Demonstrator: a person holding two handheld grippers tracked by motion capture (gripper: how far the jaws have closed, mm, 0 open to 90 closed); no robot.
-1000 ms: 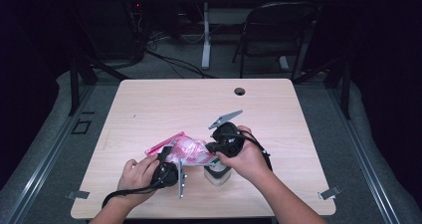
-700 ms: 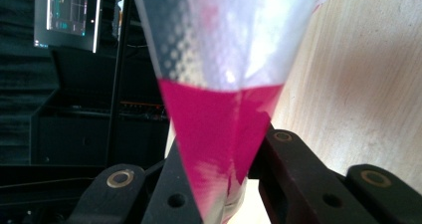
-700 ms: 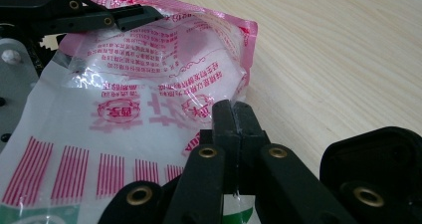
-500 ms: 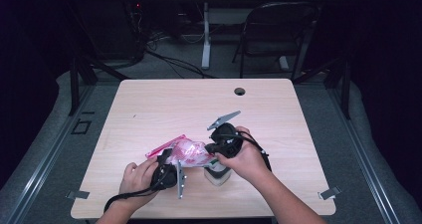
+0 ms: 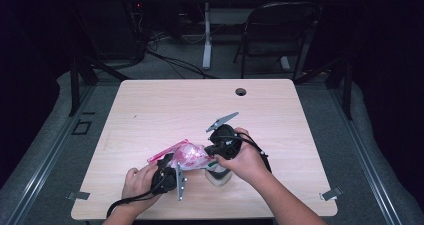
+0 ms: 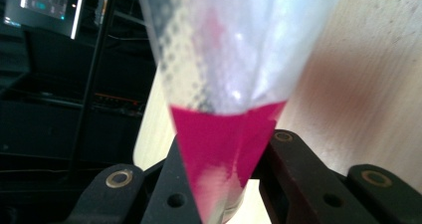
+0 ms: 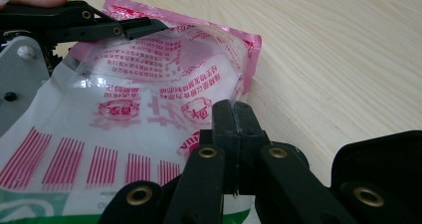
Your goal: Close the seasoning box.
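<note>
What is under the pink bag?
Under the pink bag is the wooden table. Both grippers, left and right, pinch the bag. Its crinkled plastic hides anything inside.

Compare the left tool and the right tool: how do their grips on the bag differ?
The left tool pinches the bag on its solid pink edge strip; the right tool pinches it on a clear part with red print. From above, the left tool sits nearer the table's front edge, and the right tool sits farther back. Shared: both are shut on the same bag.
</note>
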